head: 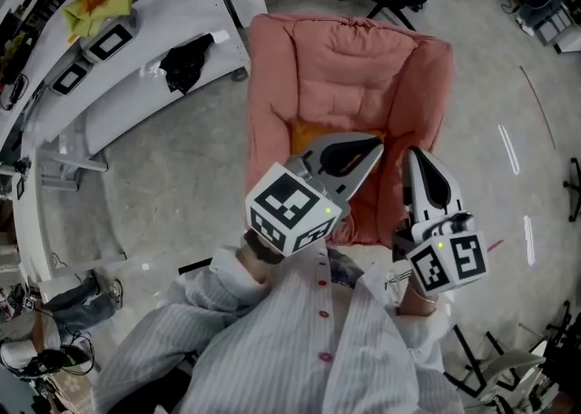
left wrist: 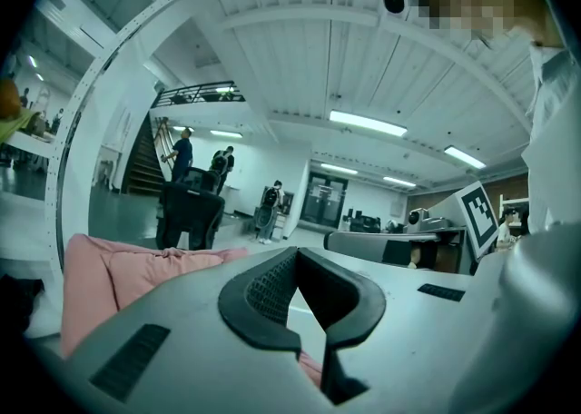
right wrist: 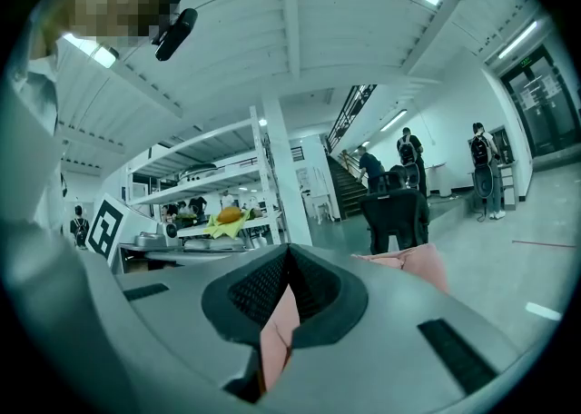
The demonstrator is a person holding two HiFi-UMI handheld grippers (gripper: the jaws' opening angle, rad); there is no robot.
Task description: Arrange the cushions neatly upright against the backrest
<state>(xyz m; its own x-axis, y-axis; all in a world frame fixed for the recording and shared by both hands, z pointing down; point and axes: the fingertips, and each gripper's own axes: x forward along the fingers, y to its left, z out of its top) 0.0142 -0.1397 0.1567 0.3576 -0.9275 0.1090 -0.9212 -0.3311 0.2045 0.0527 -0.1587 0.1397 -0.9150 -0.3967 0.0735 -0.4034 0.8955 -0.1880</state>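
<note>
Left claw & right claw were seen shut, empty. Orange cushion (soft, light, prob. floppy) judged best pinched at a corner.

Pink armchair, orange cushion, white pinstriped shirt, yellow cloth

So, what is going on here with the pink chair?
A person holds two grippers above a pink armchair. The left gripper and the right gripper are both shut and hold nothing. An orange cushion shows on the seat, partly hidden behind the left gripper; no cushion is being moved.
</note>
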